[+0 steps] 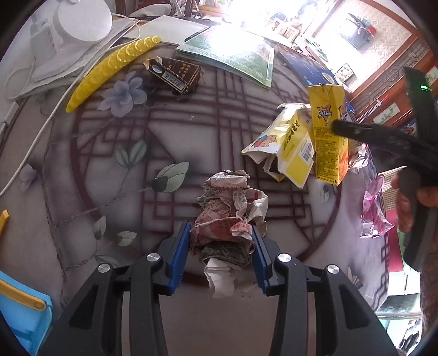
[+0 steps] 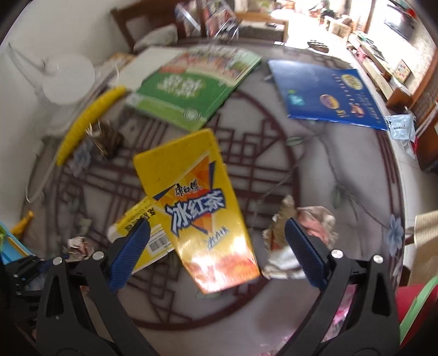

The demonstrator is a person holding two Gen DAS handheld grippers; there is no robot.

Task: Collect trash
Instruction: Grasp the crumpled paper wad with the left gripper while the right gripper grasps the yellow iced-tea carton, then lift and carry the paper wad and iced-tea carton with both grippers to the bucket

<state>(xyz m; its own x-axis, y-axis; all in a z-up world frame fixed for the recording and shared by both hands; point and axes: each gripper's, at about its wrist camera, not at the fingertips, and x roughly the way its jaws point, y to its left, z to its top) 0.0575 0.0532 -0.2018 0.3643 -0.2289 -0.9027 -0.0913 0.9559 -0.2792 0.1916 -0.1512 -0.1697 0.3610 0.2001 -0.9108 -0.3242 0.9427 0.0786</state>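
Note:
My left gripper [image 1: 221,238] is shut on a crumpled newspaper ball [image 1: 230,208], with a blue pad pressed on each side of it, just over the patterned tablecloth [image 1: 131,276]. A yellow iced-tea carton [image 2: 202,213] stands between the wide-apart pads of my right gripper [image 2: 219,249], which is open and not touching it. In the left wrist view the same carton [image 1: 327,142] is at the right, with a black finger [image 1: 356,131] of the right gripper in front of it. A torn yellow box [image 1: 287,148] leans against the carton.
A brown box [image 1: 175,74] and a yellow ridged curved object [image 1: 109,68] lie at the back left by a white lamp base [image 1: 82,19]. A green book [image 2: 186,90] and blue folder [image 2: 328,93] lie further back. Crumpled foil [image 2: 301,221] and a pink wrapper [image 1: 375,213] sit right of the carton.

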